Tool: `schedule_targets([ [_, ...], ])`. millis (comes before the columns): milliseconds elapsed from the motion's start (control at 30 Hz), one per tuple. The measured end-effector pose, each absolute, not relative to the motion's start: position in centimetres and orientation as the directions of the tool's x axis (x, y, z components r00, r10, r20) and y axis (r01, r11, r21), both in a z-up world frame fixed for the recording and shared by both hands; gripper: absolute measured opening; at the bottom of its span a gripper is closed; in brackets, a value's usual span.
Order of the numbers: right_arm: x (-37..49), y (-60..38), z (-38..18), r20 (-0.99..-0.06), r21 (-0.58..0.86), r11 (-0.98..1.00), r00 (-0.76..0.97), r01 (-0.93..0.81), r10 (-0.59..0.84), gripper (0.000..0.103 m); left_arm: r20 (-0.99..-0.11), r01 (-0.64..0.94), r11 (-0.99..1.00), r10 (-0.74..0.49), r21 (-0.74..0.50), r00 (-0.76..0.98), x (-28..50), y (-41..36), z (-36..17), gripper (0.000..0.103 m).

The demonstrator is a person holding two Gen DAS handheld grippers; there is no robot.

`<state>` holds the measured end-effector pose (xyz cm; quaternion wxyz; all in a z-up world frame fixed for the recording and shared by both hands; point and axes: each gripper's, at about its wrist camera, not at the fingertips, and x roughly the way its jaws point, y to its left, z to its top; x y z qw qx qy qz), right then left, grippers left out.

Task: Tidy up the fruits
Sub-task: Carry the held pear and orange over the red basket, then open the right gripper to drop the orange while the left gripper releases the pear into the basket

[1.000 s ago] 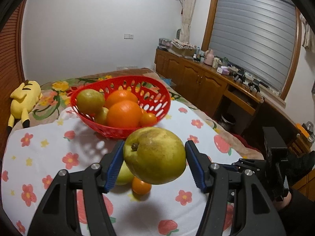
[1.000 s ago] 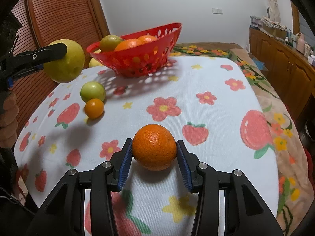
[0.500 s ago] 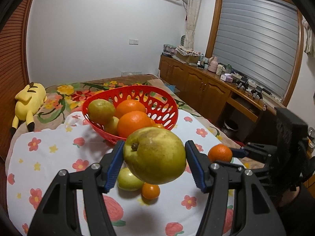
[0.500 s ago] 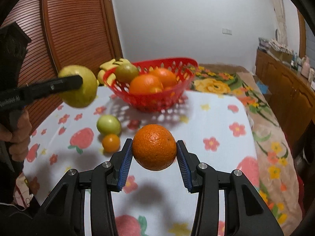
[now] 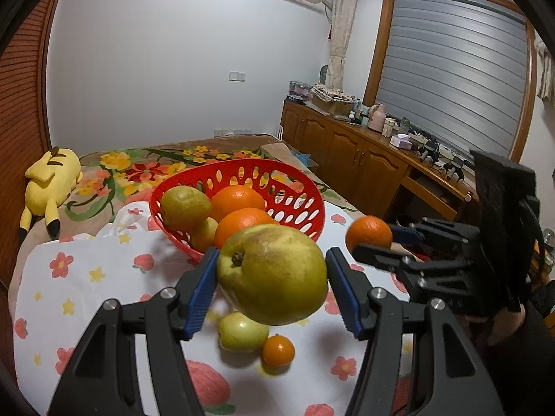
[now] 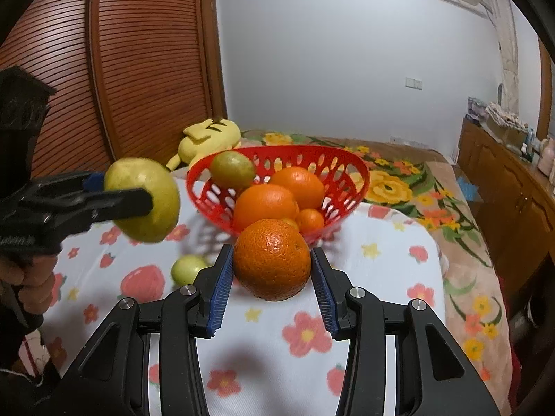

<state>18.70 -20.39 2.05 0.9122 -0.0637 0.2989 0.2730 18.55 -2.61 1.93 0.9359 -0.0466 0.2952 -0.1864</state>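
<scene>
My left gripper (image 5: 272, 286) is shut on a big yellow-green pear (image 5: 274, 274), held in the air just short of the red basket (image 5: 305, 187). The basket holds two oranges, a green citrus and smaller fruit. My right gripper (image 6: 272, 275) is shut on an orange (image 6: 272, 260), raised above the cloth near the basket (image 6: 347, 163). In the left wrist view that orange (image 5: 369, 232) shows at the right; in the right wrist view the pear (image 6: 147, 204) shows at the left. A small green fruit (image 5: 241, 331) and a tiny orange one (image 5: 278, 350) lie on the cloth.
The flowered white cloth (image 6: 381, 267) covers a bed with a floral blanket (image 6: 409, 180) behind. A yellow plush toy (image 5: 52, 176) lies at the back left. A wooden cabinet (image 5: 364, 159) runs along the right wall, a slatted wooden door (image 6: 138, 69) on the left.
The right gripper has risen with the orange off the cloth and come closer to the basket. The left gripper with the pear has lifted slightly.
</scene>
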Motion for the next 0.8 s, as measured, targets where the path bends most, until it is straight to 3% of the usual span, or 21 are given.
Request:
schedule_targets([
  [800,28.6,-18.5,-0.6,-0.636,0.056,0.847,0.635,-0.529,0.438,0.045,-0.588,0.291,0.938,-0.346,-0.19,0.731,26.2,-2.6,0.1,0.061],
])
